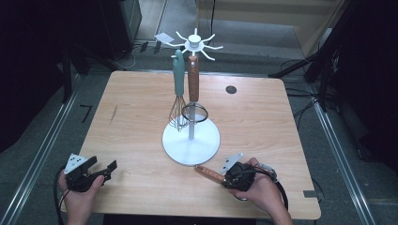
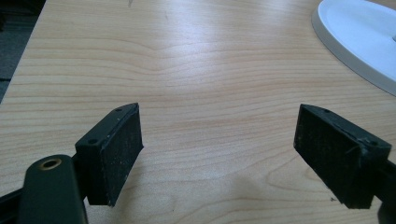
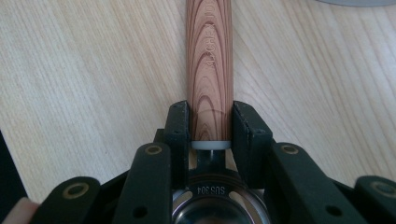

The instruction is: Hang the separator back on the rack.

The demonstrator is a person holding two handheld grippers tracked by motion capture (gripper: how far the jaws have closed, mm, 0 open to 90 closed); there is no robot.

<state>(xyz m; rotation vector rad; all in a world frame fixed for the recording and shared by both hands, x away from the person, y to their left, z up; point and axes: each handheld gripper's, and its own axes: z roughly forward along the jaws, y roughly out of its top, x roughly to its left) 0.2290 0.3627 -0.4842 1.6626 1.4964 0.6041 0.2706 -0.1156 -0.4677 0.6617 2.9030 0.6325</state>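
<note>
**Two utensils hung, a third in the grip**

Two utensils already hang from the white rack (image 1: 191, 136) in the middle of the table (image 1: 131, 117): a teal-handled whisk (image 1: 178, 89) and a wooden-handled strainer (image 1: 193, 89), side by side on the far hooks. A third piece, a wooden-handled utensil (image 3: 209, 70), lies at the near edge of the table, just right of the rack's round base, its handle pointing left and away toward that base.

The right gripper (image 3: 210, 128) has its jaws closed onto the lower end of that handle, beside the pale collar where steel meets wood; the pads press on both sides. The left gripper (image 2: 219, 154) rests at the near left of the table with its jaws spread wide and nothing between them, only bare wood below.

The step in hand looks like lifting this utensil to hang it. The hold sits low on the handle, next to the steel head, so the long wooden end will lever against the pads as it rises. A firm squeeze and a slow, straight lift would help. Swing the handle upright well clear of the whisk and strainer before going toward a free hook. The left gripper could steady the rack's base if it rocks.
</note>
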